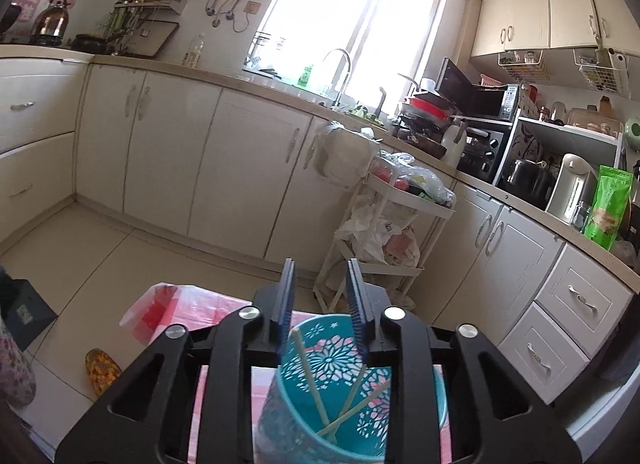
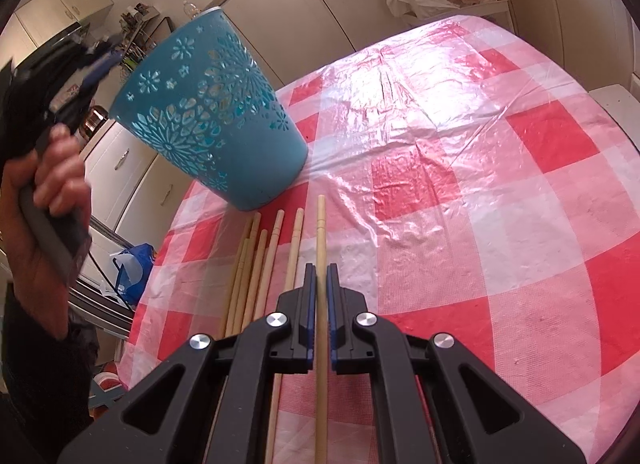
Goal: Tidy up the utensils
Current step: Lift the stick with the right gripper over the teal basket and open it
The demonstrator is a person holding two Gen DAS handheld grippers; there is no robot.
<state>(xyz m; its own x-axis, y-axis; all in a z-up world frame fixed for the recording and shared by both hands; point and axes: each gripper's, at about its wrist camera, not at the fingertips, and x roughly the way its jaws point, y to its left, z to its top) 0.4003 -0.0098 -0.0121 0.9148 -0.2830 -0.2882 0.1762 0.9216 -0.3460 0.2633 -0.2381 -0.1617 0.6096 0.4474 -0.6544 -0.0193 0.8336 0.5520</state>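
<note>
Table [image 2: 500, 192] w/ red-and-white checked cover: right half bare, plenty of room; its left edge runs close by the chopsticks. Blue cup [image 2: 208, 112] stands near the table's left edge; it looks tilted, maybe lens distortion. Left gripper [image 1: 322, 292] hangs over the cup mouth, jaws apart, nothing between them; a few sticks lie inside. Right gripper [image 2: 321, 276] is clamped on one chopstick [image 2: 320, 232]. Loose chopsticks [image 2: 256, 264] lie just left, below the cup.
</note>
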